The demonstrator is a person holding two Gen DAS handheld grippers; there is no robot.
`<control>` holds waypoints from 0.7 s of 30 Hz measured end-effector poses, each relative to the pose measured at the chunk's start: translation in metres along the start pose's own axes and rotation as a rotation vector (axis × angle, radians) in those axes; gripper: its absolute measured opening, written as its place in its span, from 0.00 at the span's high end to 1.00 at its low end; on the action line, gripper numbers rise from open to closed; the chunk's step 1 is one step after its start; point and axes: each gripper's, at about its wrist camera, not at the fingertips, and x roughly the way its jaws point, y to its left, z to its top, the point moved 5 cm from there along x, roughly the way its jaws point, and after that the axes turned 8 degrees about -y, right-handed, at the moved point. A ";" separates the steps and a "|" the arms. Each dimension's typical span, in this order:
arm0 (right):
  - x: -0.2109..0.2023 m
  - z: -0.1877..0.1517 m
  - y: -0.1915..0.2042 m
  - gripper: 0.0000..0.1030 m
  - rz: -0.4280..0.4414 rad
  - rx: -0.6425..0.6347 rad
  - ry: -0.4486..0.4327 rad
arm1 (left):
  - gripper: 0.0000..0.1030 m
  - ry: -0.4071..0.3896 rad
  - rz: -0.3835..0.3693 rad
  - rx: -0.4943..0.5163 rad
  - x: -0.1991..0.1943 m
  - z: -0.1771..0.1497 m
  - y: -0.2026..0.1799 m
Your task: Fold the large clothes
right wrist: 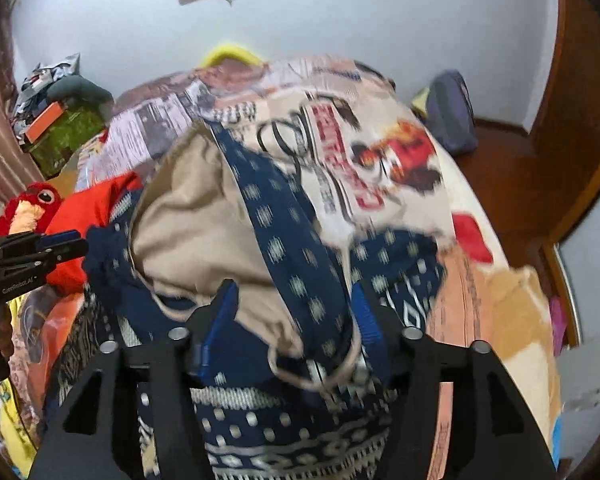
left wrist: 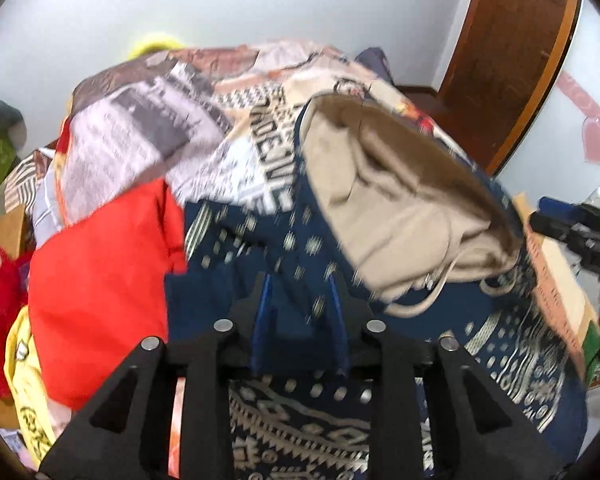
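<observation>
Hoodie, navy patterned with beige hood lining, lies on bed. Left gripper part open over fabric, gripping nothing. Right gripper wider, hood edge loose between jaws.

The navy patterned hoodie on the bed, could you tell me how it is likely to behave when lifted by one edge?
The navy patterned hoodie would probably flop and drape, since it already lies in soft folds. Its beige-lined hood looks thick, so it may hang fairly heavy. The loose drawstring would likely dangle and might snag.
</observation>
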 end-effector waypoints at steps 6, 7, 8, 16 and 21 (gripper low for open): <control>0.033 0.022 0.017 0.46 0.038 -0.018 0.004 | 0.66 -0.020 -0.029 -0.034 0.027 0.032 -0.001; 0.038 0.023 0.019 0.46 0.043 -0.022 0.005 | 0.66 -0.016 -0.031 -0.038 0.035 0.036 0.000; 0.046 0.026 0.020 0.46 0.046 -0.029 0.009 | 0.66 -0.011 -0.036 -0.042 0.043 0.039 0.000; 0.086 0.038 0.016 0.46 0.064 -0.034 0.023 | 0.66 0.027 -0.052 -0.084 0.101 0.047 0.006; 0.102 0.040 0.011 0.53 0.059 -0.034 0.022 | 0.66 0.033 -0.061 -0.109 0.119 0.047 0.006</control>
